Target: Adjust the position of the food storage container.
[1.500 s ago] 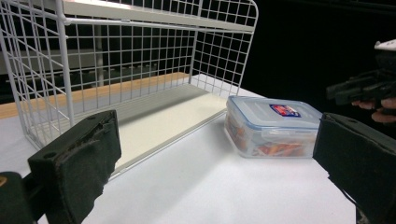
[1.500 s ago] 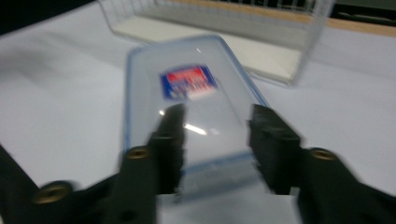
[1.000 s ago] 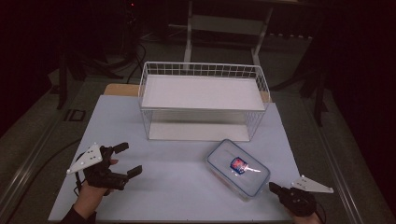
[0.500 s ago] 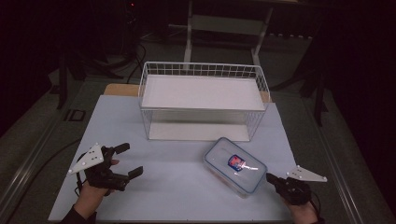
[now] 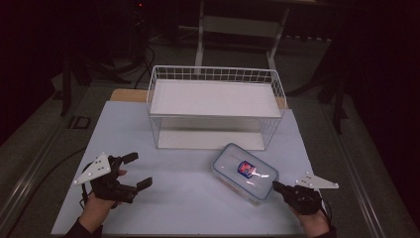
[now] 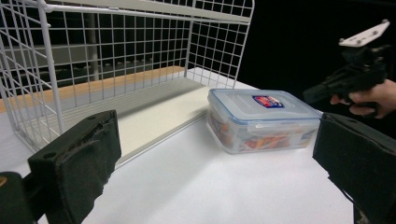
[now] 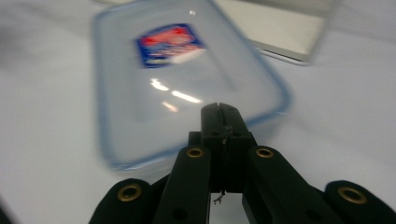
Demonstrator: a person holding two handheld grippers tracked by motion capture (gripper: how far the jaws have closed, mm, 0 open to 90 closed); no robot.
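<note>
Closing in from five o'clock, the right gripper [image 5: 278,187], fingers shut and empty, has reached the lidded food container [image 5: 244,171], likely to nudge it, while the left gripper [image 5: 136,171] waits with fingers spread wide.

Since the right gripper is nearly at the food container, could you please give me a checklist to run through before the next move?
1. Lid seated on the clip-lock food container: ok, it lies flat with a side clip down.
2. Right gripper open for a grasp: not ok, its jaws are shut together.
3. Right gripper touching the container: cannot tell, it is at the near corner.
4. Left gripper ready: ok, jaws wide open, apart from the container.
5. White wire basket free to take it: ok, nothing lies inside.
</note>
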